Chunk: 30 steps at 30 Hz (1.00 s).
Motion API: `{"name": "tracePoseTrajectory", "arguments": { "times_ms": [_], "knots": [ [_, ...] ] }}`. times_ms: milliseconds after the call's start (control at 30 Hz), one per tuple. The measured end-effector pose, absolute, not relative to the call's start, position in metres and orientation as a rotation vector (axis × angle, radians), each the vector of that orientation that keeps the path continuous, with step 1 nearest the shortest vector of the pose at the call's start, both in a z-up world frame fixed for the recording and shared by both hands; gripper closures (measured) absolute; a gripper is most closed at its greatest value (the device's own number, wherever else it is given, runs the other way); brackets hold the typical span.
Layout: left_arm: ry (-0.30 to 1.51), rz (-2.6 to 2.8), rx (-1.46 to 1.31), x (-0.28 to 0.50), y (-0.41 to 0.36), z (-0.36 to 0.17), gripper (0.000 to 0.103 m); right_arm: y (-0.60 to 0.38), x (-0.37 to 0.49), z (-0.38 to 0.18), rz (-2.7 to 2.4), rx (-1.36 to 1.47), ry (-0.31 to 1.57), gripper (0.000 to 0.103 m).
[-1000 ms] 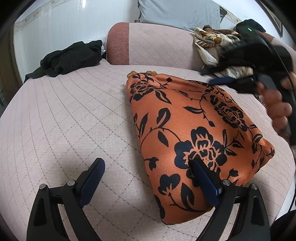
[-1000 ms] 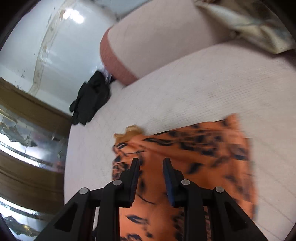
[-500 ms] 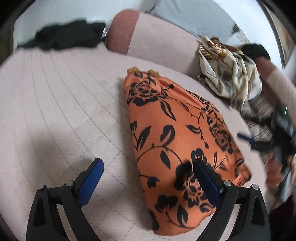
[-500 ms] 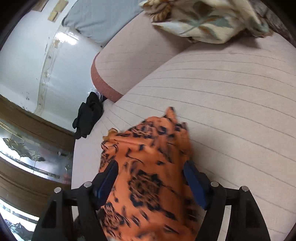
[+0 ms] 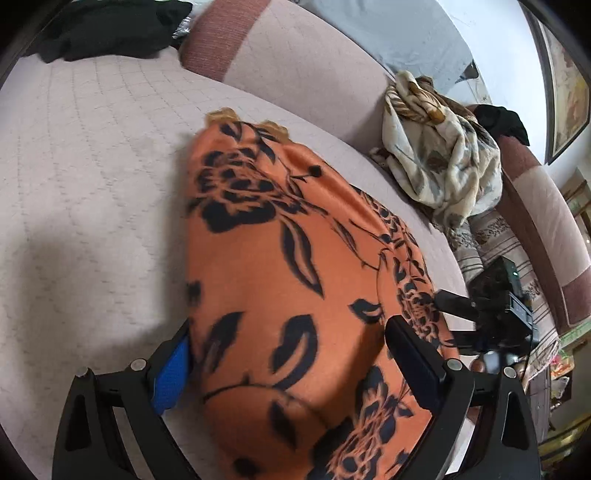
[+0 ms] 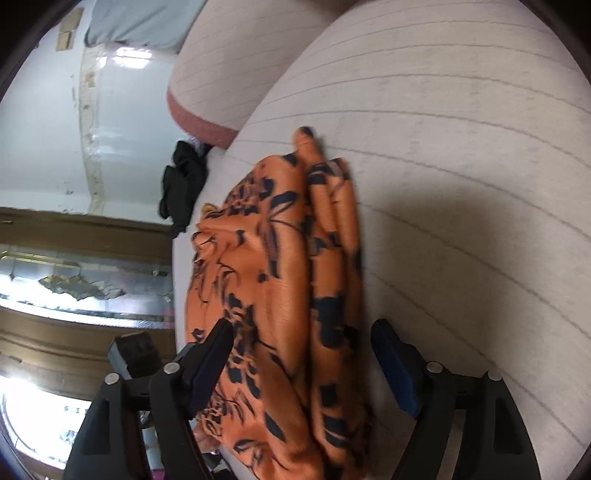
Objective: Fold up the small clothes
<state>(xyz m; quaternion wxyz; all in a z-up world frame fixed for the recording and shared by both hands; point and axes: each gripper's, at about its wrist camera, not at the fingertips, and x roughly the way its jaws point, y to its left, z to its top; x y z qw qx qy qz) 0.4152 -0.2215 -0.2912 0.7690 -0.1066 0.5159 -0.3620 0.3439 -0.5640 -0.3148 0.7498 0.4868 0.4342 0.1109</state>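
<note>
An orange garment with a black flower print (image 5: pixel 295 280) lies folded on the pale quilted cushion (image 5: pixel 92 192). My left gripper (image 5: pixel 295 365) is open, its two fingers on either side of the garment's near end. My right gripper (image 6: pixel 306 362) is open and straddles the garment's layered side edge (image 6: pixel 325 258). The right gripper also shows in the left wrist view (image 5: pixel 495 314), at the garment's right edge.
A black garment (image 5: pixel 107 29) lies at the far left of the cushion, also in the right wrist view (image 6: pixel 183 184). A cream patterned cloth (image 5: pixel 443 162) is heaped against the backrest (image 5: pixel 306 70). A grey pillow (image 5: pixel 388 33) sits above the backrest.
Both grippers have come closer to the orange garment. The right gripper opened from nearly shut to wide and now straddles the garment's side edge. The left fingers now flank the near end.
</note>
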Motion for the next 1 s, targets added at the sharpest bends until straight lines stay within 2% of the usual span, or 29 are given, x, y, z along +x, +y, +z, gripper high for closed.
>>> {"name": "tracePoseTrajectory", "arguments": {
  "times_ms": [167,233,433,533,633,1000],
  "knots": [
    [1.115,-0.778,-0.178,0.410,-0.230,-0.289,0.008,-0.545,0.369,-0.319,0.298,1.054,0.923,0.023],
    [1.113,-0.776,-0.183,0.410,-0.229,-0.287,0.021,-0.538,0.373,-0.317,0.301,1.030,0.923,0.024],
    [1.099,-0.780,-0.185,0.407,-0.219,-0.280,0.048,-0.520,0.376,-0.317,0.285,1.005,0.924,0.050],
    [1.070,-0.802,-0.167,0.402,-0.220,-0.272,0.056,-0.515,0.373,-0.313,0.273,1.008,0.915,0.054],
    [1.053,-0.819,-0.156,0.398,-0.222,-0.266,0.060,-0.507,0.370,-0.297,0.268,0.967,0.893,0.057],
    [1.032,-0.802,-0.184,0.387,-0.188,-0.241,0.061,-0.480,0.354,-0.257,0.306,0.960,0.825,0.059]
  ]
}}
